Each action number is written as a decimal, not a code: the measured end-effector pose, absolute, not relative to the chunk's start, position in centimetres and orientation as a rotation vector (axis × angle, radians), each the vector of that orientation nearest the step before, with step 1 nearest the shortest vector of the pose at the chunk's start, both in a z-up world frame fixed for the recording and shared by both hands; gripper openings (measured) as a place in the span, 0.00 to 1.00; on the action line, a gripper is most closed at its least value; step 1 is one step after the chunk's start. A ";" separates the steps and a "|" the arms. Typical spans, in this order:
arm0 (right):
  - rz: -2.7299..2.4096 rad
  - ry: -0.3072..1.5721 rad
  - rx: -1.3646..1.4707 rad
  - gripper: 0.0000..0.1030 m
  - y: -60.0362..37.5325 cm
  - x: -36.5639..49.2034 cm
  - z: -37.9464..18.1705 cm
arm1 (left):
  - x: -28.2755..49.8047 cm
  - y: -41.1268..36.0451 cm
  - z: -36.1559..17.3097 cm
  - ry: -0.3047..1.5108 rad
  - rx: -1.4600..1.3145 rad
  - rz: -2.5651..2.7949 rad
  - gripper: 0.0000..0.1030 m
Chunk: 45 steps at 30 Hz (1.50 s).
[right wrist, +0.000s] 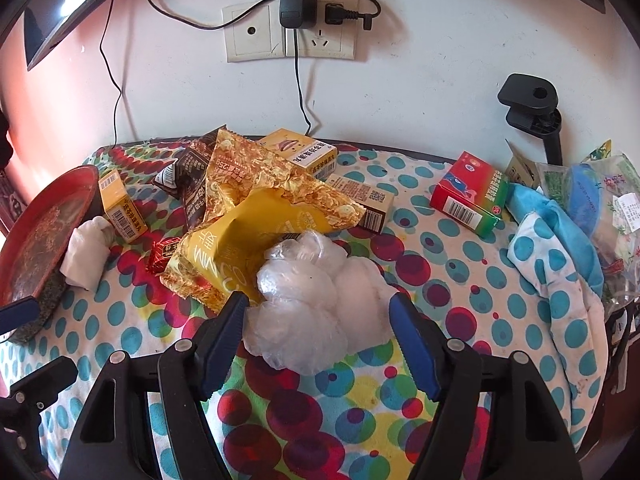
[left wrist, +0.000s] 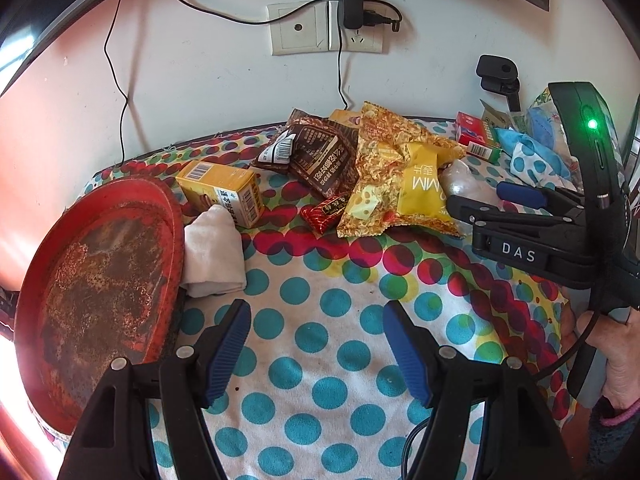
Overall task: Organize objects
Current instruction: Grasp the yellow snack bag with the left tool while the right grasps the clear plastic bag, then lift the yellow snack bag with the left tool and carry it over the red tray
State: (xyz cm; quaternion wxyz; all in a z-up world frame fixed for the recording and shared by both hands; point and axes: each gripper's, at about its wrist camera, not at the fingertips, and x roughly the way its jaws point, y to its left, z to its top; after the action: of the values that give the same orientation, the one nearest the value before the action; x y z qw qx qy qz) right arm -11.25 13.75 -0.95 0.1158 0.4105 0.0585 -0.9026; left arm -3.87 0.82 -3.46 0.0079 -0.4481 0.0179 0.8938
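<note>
White wall with a socket plate (left wrist: 326, 28) and a plugged-in adapter (left wrist: 351, 5) is seen behind a surface (left wrist: 320, 320) covered by a dotted cloth. From the left wrist view, the left hand-held gripper (left wrist: 316, 344) is held wide apart over bare cloth, with nothing between its fingers. A worn red tray (left wrist: 100, 280) is seen at the left, a folded white cloth (left wrist: 214, 252) touching its rim, and a yellow box (left wrist: 220, 192) just behind that. Snack packets are piled further back: a brown packet (left wrist: 320, 156), a gold packet (left wrist: 384, 168) and a small red candy (left wrist: 324, 210). The right hand-held gripper (left wrist: 496, 200) is seen at the right edge, gripped by a hand (left wrist: 616, 356).

From the right wrist view, the right hand-held gripper (right wrist: 318, 332) is seen spread wide around a crumpled clear bag (right wrist: 316, 300); whether its pads (right wrist: 224, 340) press the bag cannot be told. The bag lies just beside the gold packet (right wrist: 260, 184). A red-green box (right wrist: 468, 194) is seen well to the right, near a bundle of blue cloth (right wrist: 556, 240). The tray (right wrist: 40, 236) is seen at the far left.
</note>
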 end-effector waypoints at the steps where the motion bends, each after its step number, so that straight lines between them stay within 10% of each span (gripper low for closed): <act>1: -2.637 0.174 1.198 0.67 13.8 -11.3 -1.0 | -3.9 0.9 -3.5 0.062 -1.400 2.794 0.68; 9: -2.643 0.230 1.115 0.45 13.7 -10.8 -1.0 | -4.6 2.4 -3.8 0.112 -1.398 2.790 0.68; 11: -2.650 0.205 1.077 0.23 14.0 -10.5 -0.7 | -4.8 2.8 -3.7 0.121 -1.392 2.788 0.68; 45: -2.704 0.173 1.155 0.26 17.4 -10.8 -3.1 | -16.1 9.0 -5.6 0.289 -1.336 2.631 0.60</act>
State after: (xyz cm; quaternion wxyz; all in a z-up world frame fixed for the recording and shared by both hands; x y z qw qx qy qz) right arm -10.75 17.44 -3.08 0.0980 0.3904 0.0583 -0.9135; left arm -16.15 8.99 -5.59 0.0884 -0.4488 0.0971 0.8839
